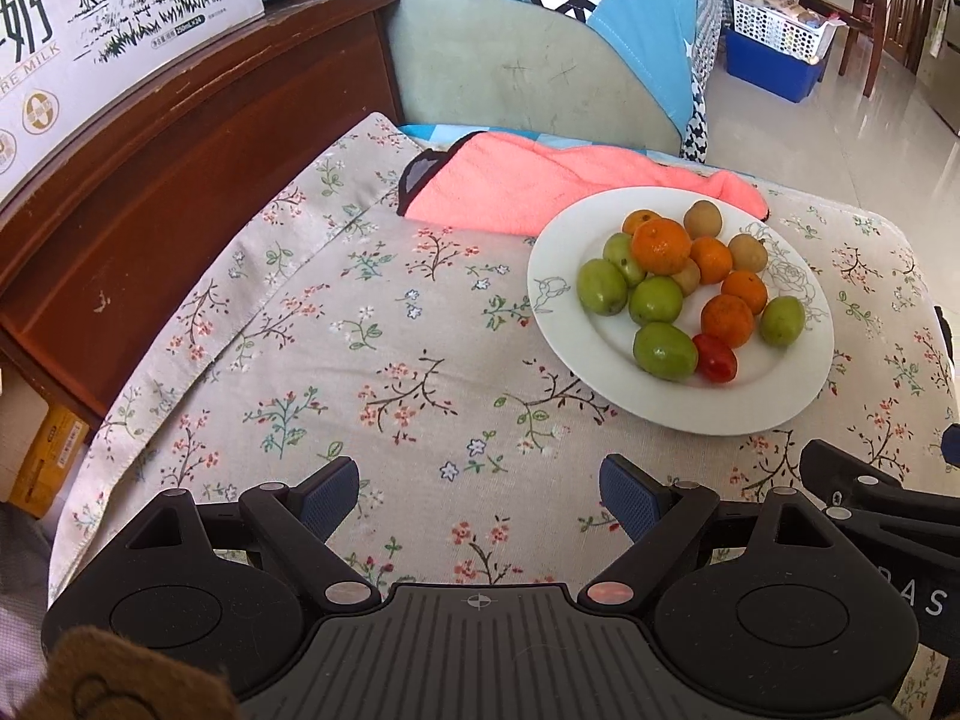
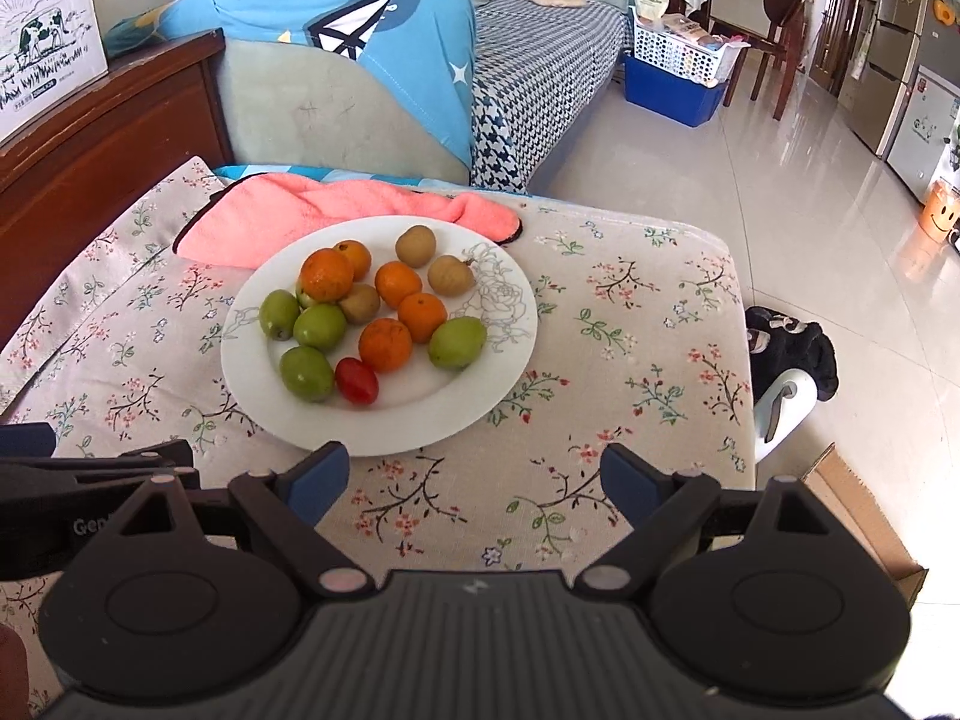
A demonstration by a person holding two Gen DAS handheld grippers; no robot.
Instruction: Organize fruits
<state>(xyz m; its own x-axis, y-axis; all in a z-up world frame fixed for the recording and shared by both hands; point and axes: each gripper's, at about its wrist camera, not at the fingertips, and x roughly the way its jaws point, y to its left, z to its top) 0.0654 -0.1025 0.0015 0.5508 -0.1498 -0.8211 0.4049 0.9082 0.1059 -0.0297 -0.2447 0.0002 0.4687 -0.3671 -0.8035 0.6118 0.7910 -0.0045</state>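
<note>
Crowding the round white plate [image 2: 384,432] near the flower-print tablecloth's [image 2: 630,360] far edge, mixed fruits [image 2: 384,312] touch a pink towel [image 2: 336,210]; left gripper [image 1: 480,495] and right gripper [image 2: 474,480] gape empty.

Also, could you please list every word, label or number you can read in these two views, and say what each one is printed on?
"RE MILK", cut off at the left, and the character "奶": white cow-print carton on the wooden cabinet.
"Gen", cut off: body of the left hand-held gripper, seen in the right wrist view.
"B A S", partly cut: body of the right hand-held gripper, seen in the left wrist view.
Too small to read: the carton's fine print, the yellow box, and the packets in the white basket.
</note>
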